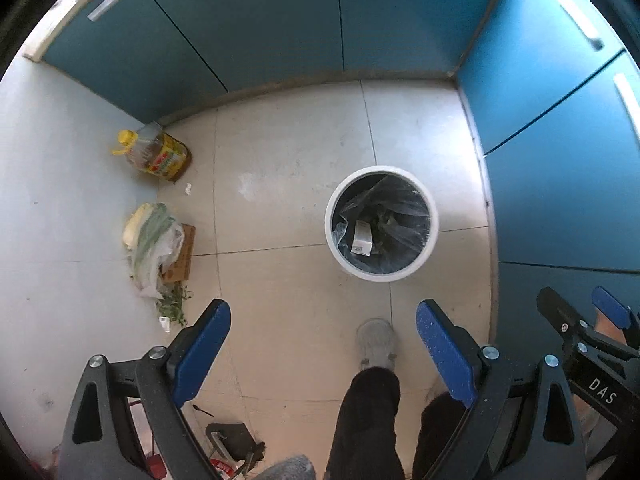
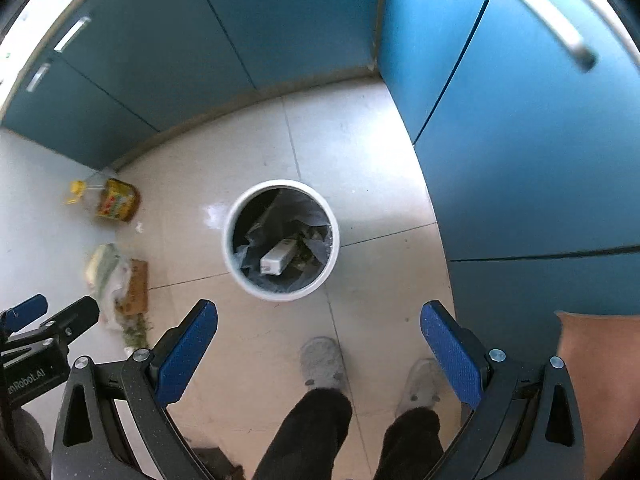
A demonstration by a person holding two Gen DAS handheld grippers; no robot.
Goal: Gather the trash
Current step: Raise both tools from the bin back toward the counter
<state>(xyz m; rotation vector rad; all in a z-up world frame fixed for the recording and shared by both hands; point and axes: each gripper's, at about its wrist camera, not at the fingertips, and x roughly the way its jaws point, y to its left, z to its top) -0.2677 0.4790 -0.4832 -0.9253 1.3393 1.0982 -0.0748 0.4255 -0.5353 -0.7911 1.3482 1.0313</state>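
Note:
A white round trash bin (image 1: 425, 258) with a black liner stands on the tiled floor; a white box (image 1: 362, 236) lies inside it. The bin (image 2: 240, 268) and the box (image 2: 278, 262) also show in the right wrist view. My left gripper (image 1: 323, 334) is open and empty, held high above the floor, short of the bin. My right gripper (image 2: 319, 334) is open and empty, also above the floor on the near side of the bin. The right gripper appears at the right edge of the left wrist view (image 1: 582, 312).
A yellow oil jug (image 1: 154, 154) stands by the left wall. A plastic bag of greens (image 1: 154, 240) on a cardboard piece (image 1: 182, 254) lies beside it, with loose green scraps (image 1: 174, 306). Blue cabinets (image 1: 280, 20) line the back and right. The person's shoes (image 1: 376, 342) are below.

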